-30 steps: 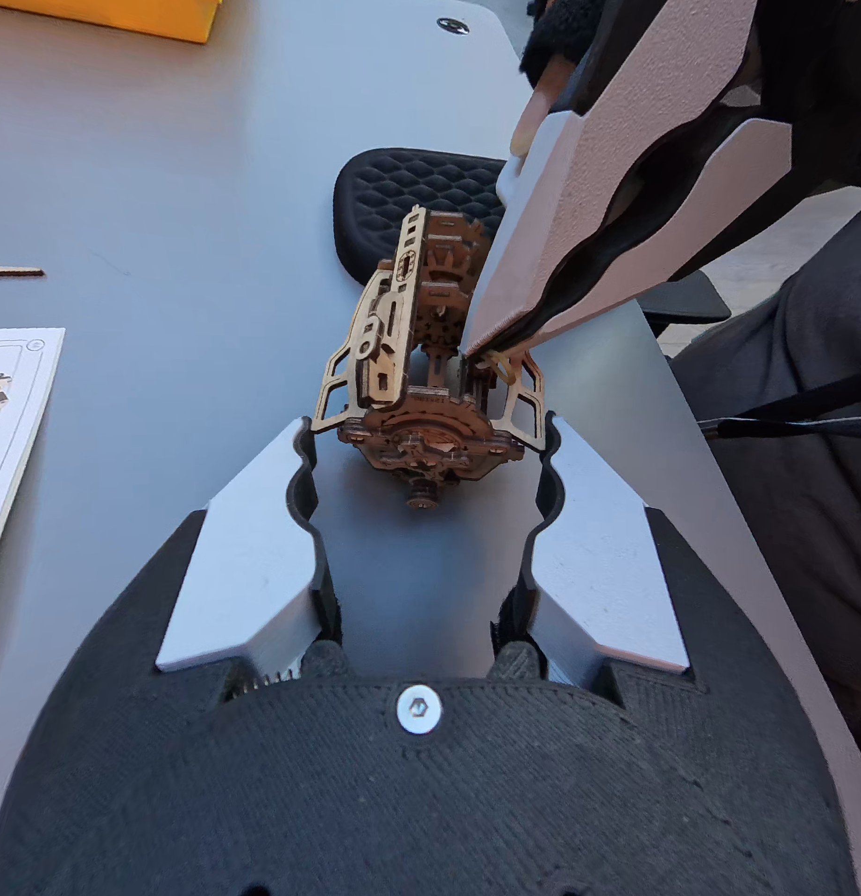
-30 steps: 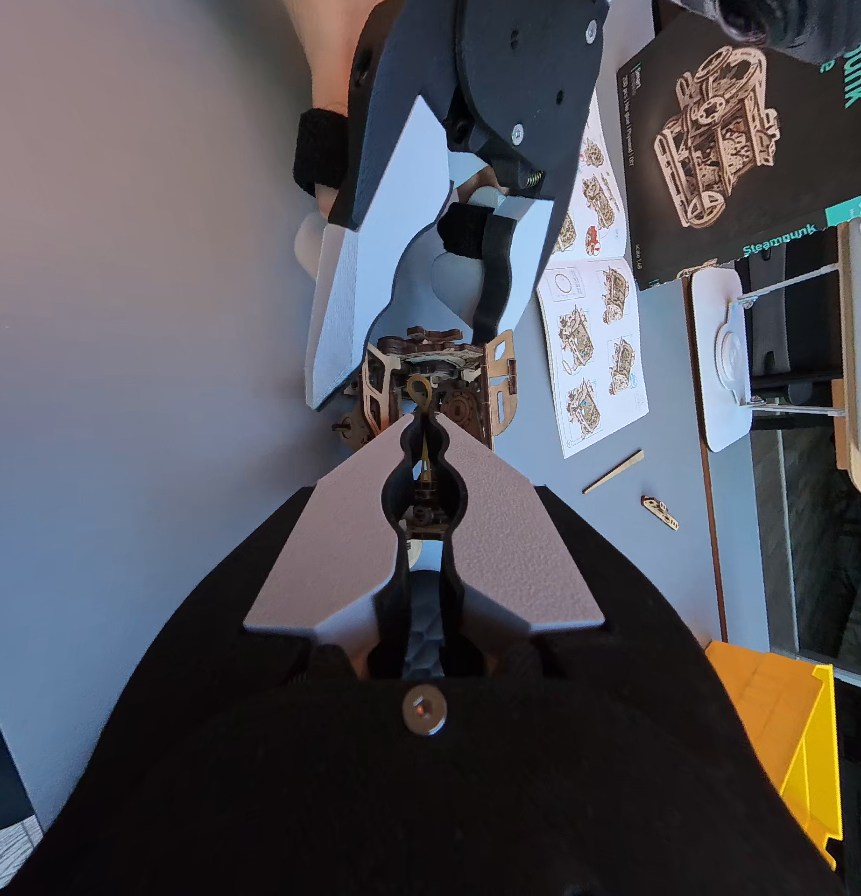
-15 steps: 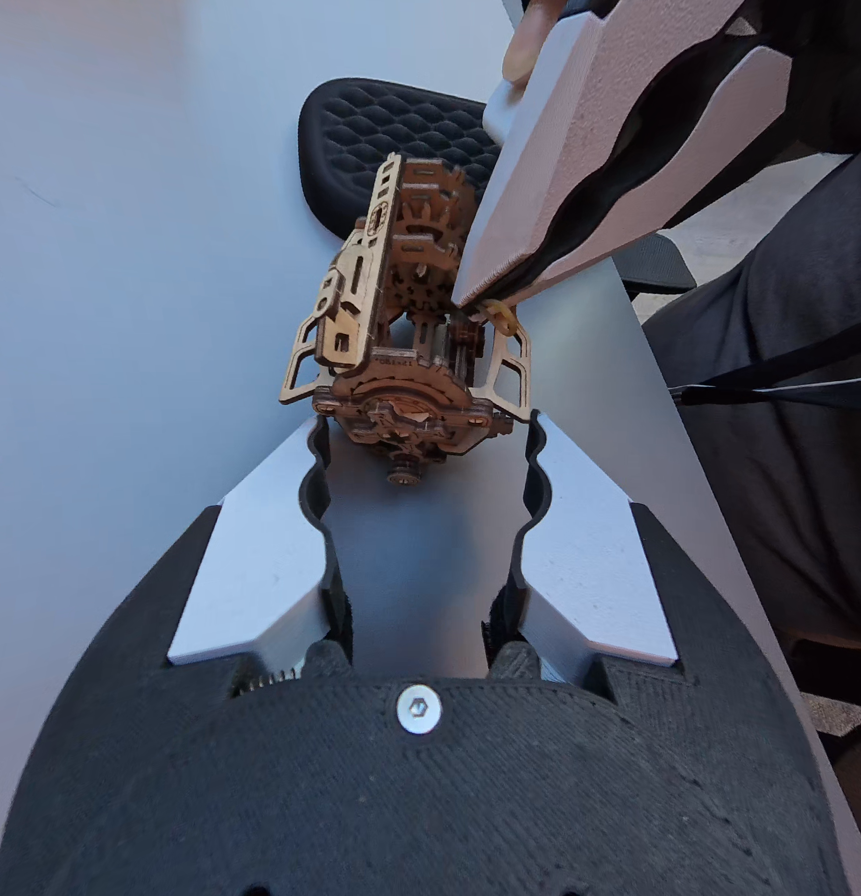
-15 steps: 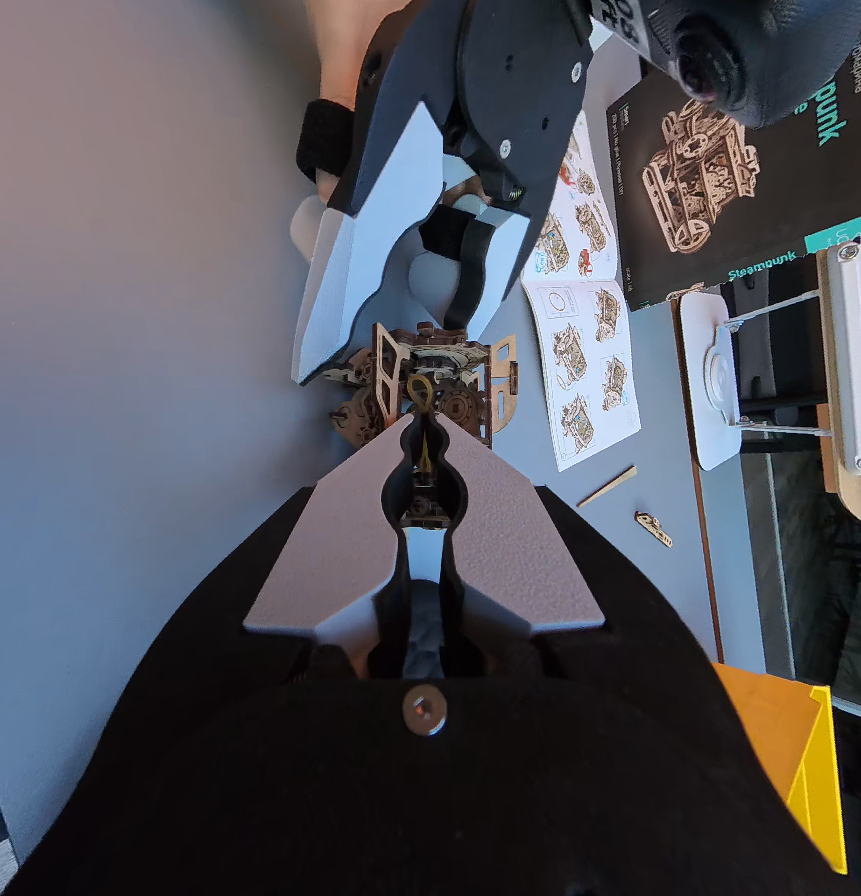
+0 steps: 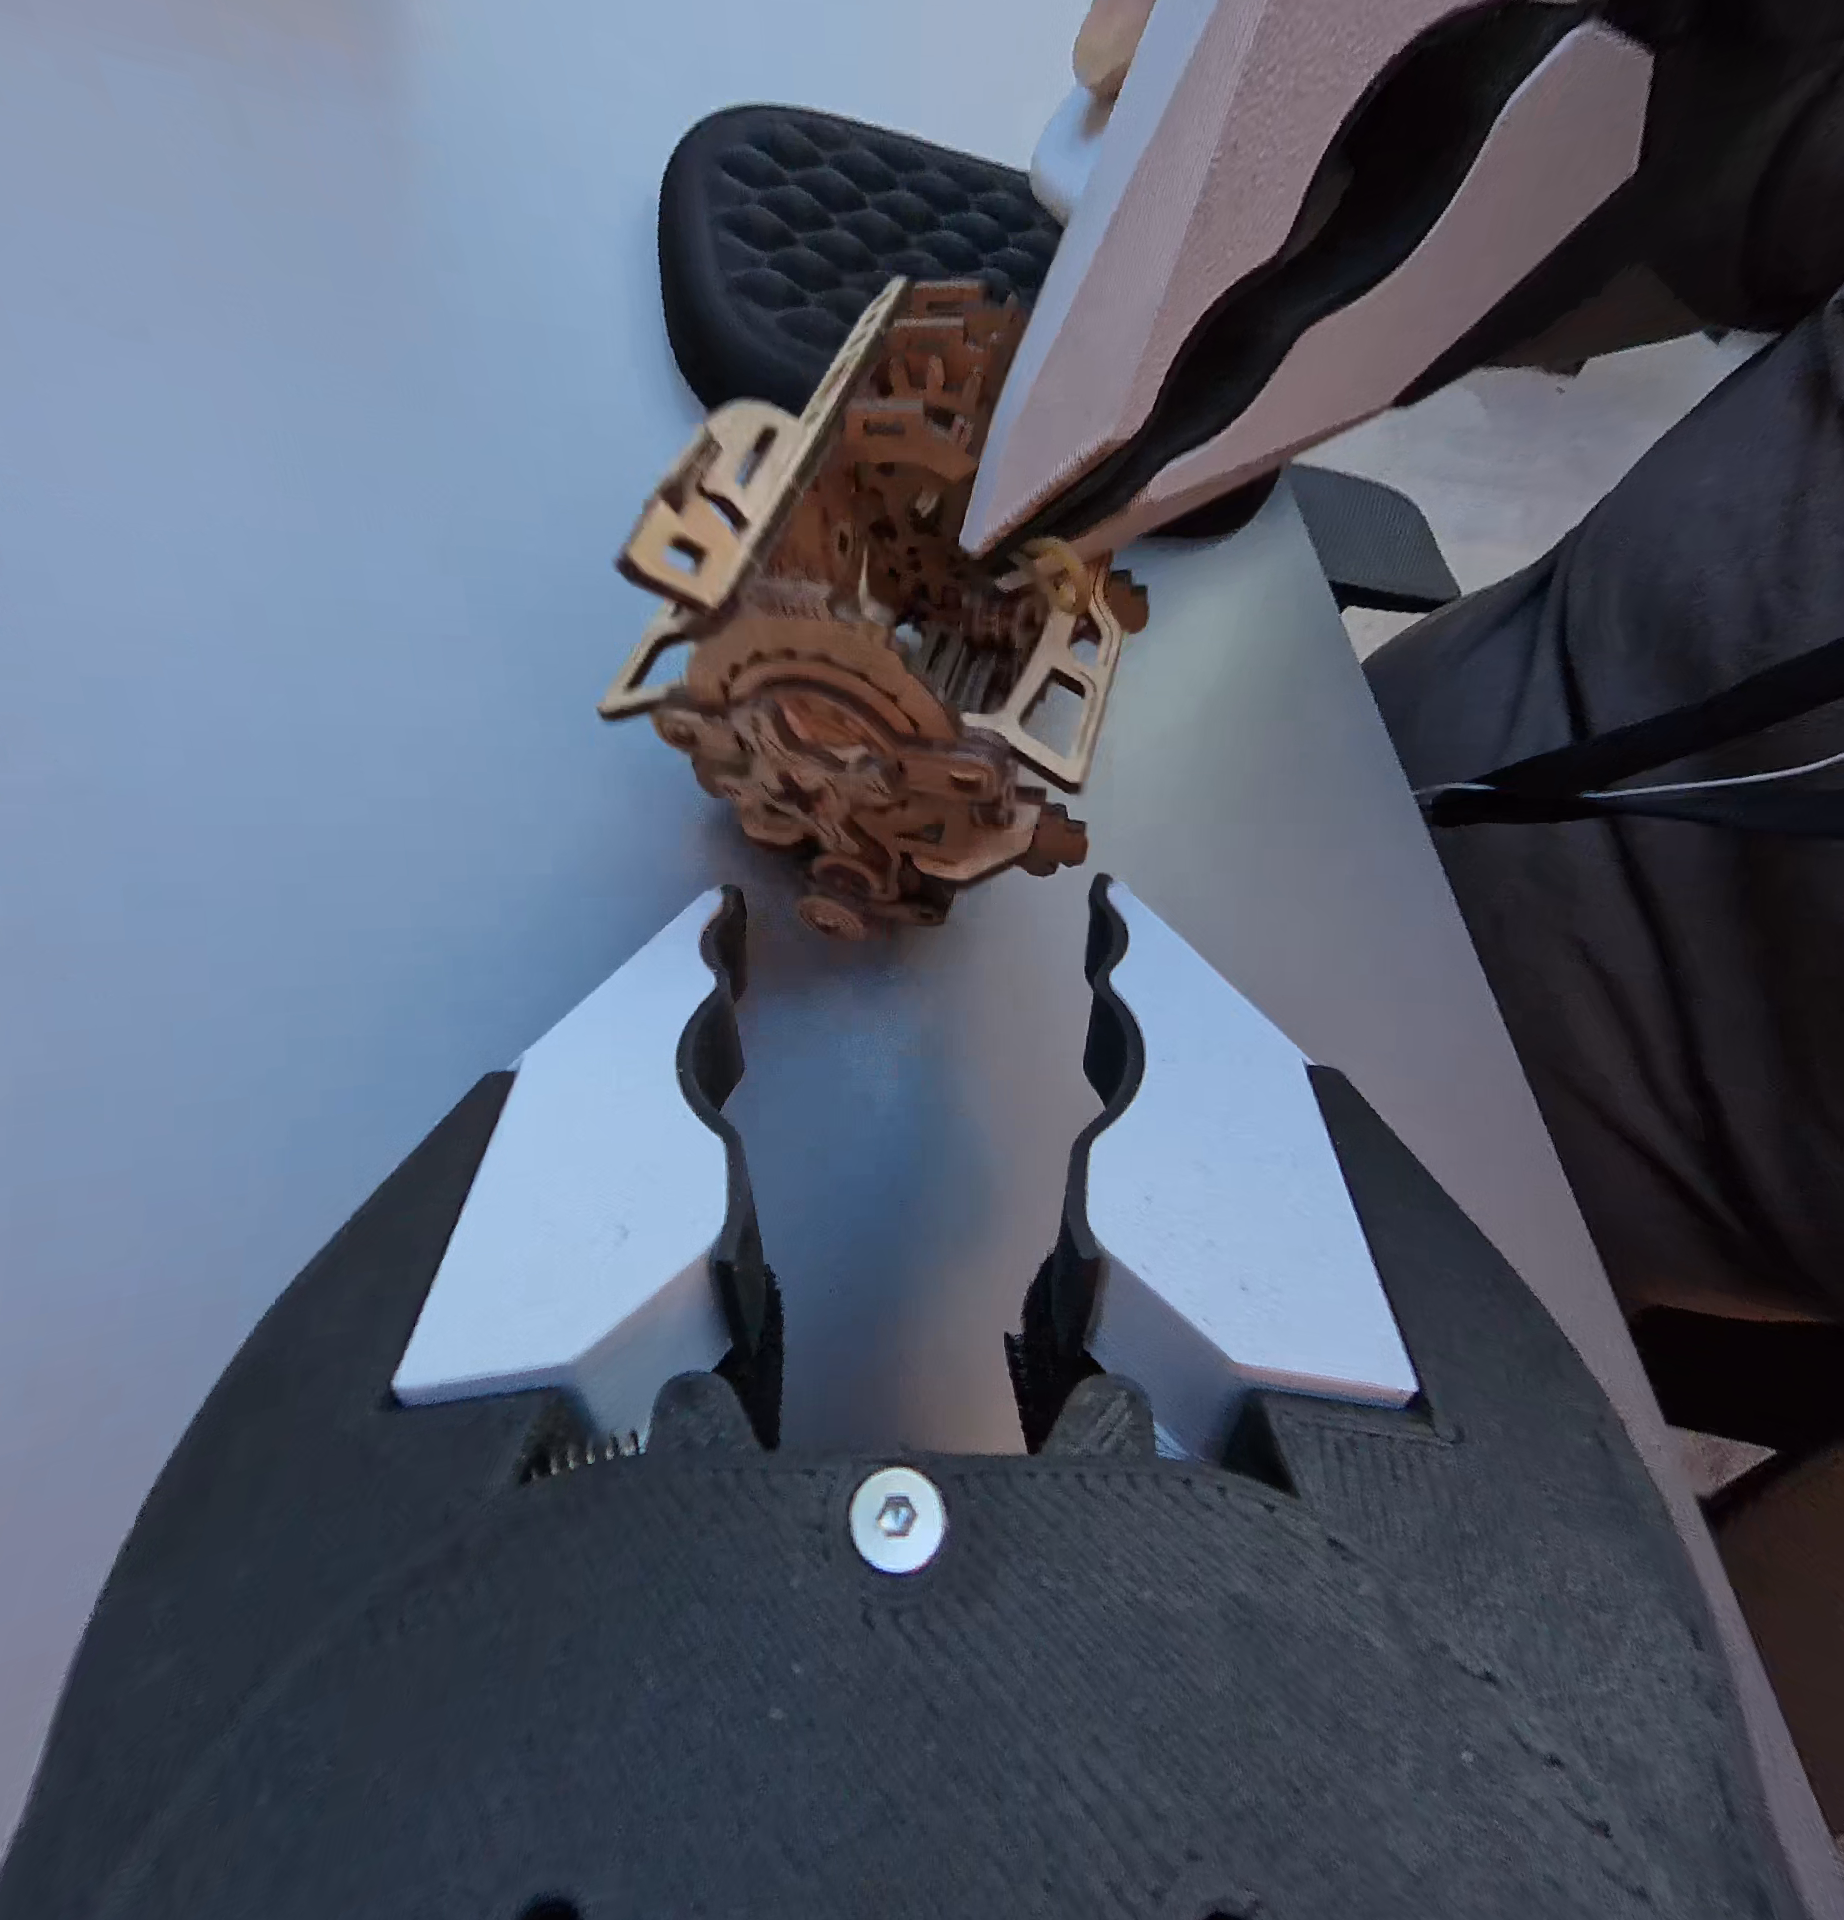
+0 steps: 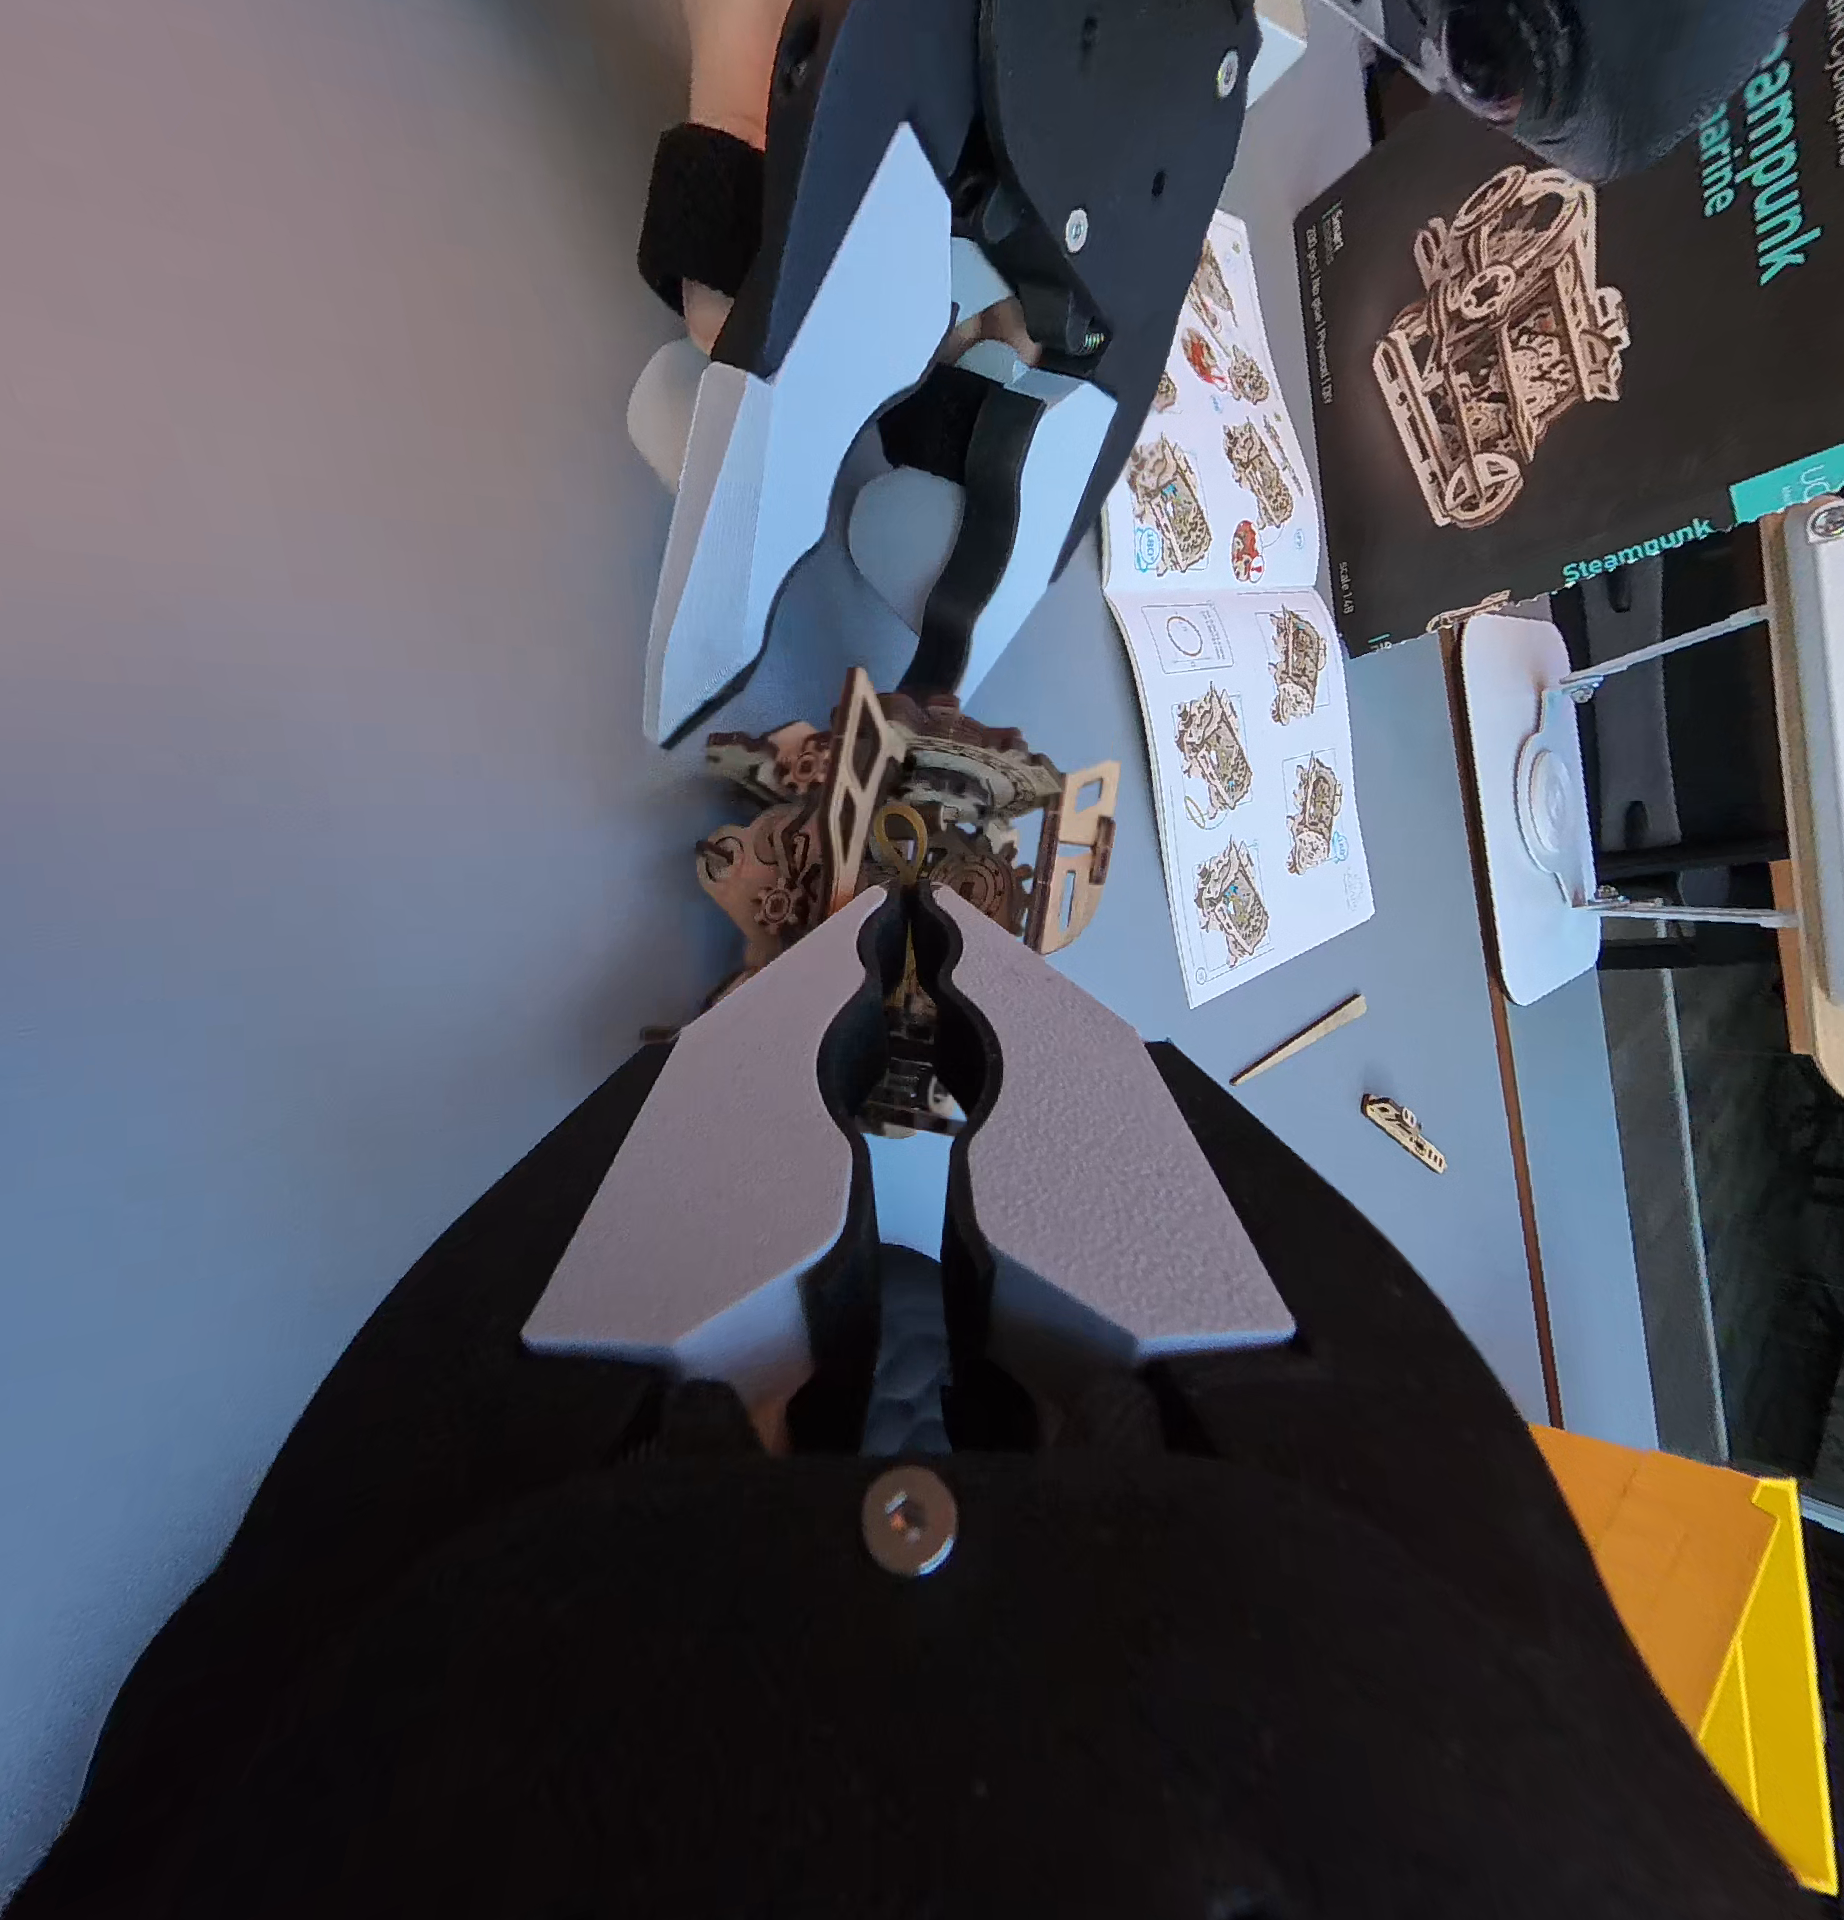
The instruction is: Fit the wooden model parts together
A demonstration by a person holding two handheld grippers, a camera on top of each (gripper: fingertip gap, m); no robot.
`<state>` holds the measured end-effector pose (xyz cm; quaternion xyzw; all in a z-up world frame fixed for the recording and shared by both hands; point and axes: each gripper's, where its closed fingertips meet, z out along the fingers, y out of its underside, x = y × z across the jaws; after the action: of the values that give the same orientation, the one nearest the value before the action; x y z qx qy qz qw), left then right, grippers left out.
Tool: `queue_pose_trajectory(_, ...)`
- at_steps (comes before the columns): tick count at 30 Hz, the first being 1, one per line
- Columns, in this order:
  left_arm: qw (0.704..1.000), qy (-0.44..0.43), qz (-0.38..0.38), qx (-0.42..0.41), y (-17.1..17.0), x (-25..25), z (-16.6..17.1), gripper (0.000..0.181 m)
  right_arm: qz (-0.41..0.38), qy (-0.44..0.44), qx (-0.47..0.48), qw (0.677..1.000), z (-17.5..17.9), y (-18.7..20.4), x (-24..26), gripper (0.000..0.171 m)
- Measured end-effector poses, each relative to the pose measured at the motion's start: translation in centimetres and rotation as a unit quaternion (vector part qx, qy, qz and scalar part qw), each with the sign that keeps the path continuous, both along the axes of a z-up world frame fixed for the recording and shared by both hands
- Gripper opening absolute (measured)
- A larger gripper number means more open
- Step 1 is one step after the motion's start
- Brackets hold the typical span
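Tipped over more than before: wooden model (image 5: 856, 665) near the counter (image 5: 274, 623) edge. Left tool (image 5: 913, 904) spread, just off it. Right tool (image 6: 910, 883) pinching a rubber band (image 6: 900, 840). Next: hook it on gently.

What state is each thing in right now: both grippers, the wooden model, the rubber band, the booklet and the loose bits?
Left gripper: open, jaws apart, empty, just short of the model.
Right gripper: shut on the rubber band.
Rubber band: pinched, its loop sticking out over the model.
Wooden model: part-built, tilted on the table, motion-blurred.
Instruction booklet: lying open.
Wooden stick: loose on the table.
Small wooden part: loose, unfitted.
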<state>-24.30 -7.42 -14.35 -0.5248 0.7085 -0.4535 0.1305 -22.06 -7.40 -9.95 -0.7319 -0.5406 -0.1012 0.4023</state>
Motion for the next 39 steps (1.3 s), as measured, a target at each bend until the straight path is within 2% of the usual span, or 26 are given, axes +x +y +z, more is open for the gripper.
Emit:
queue_pose_trajectory(1, 1.0, 0.007, -0.002, 0.012, 0.2, -0.3, -0.2, 0.064, 0.0, -0.001, -0.003, 1.0, 0.0, 0.1, 0.1, 0.0)
queue_pose_trajectory(5, 1.0, -0.006, 0.005, 0.019, 0.8, -0.4, 0.3, 0.064, 0.004, 0.0, -0.008, 1.0, -0.2, 0.1, 0.0, 0.0)
queue_pose_trajectory(12, 0.999, -0.023, 0.009, -0.046, 1.2, -0.4, 1.2, 0.064, 0.018, -0.003, -0.007, 1.0, -0.1, 0.4, 0.1, 0.0)
queue_pose_trajectory(17, 0.999, -0.031, 0.018, -0.021, 2.2, -0.3, 1.3, 0.064, 0.039, -0.018, -0.001, 0.999, -0.1, 0.7, 0.5, 0.0)
queue_pose_trajectory(21, 0.994, -0.042, 0.043, -0.09, 3.8, 0.5, 2.2, 0.065, 0.051, -0.022, 0.009, 0.998, -0.1, 0.6, 0.6, 0.0)
queue_pose_trajectory(24, 0.991, -0.047, 0.03, -0.119, 3.9, 1.3, 2.7, 0.064, 0.058, -0.02, 0.014, 0.998, -0.1, 0.6, 0.6, 0.0)
queue_pose_trajectory(30, 0.994, -0.056, -0.009, -0.092, 3.3, 1.3, 2.7, 0.07, 0.076, -0.018, 0.02, 0.997, -0.1, 0.5, 0.9, 0.0)
queue_pose_trajectory(34, 0.996, -0.023, -0.024, -0.088, 2.8, 1.3, 1.8, 0.069, 0.094, -0.016, 0.023, 0.995, -0.1, 0.6, 0.8, 0.0)
queue_pose_trajectory(39, 0.99, 0.02, -0.046, -0.134, 2.1, 1.3, 1.2, 0.055, 0.1, -0.014, 0.023, 0.995, -0.1, 0.7, 1.0, 0.0)
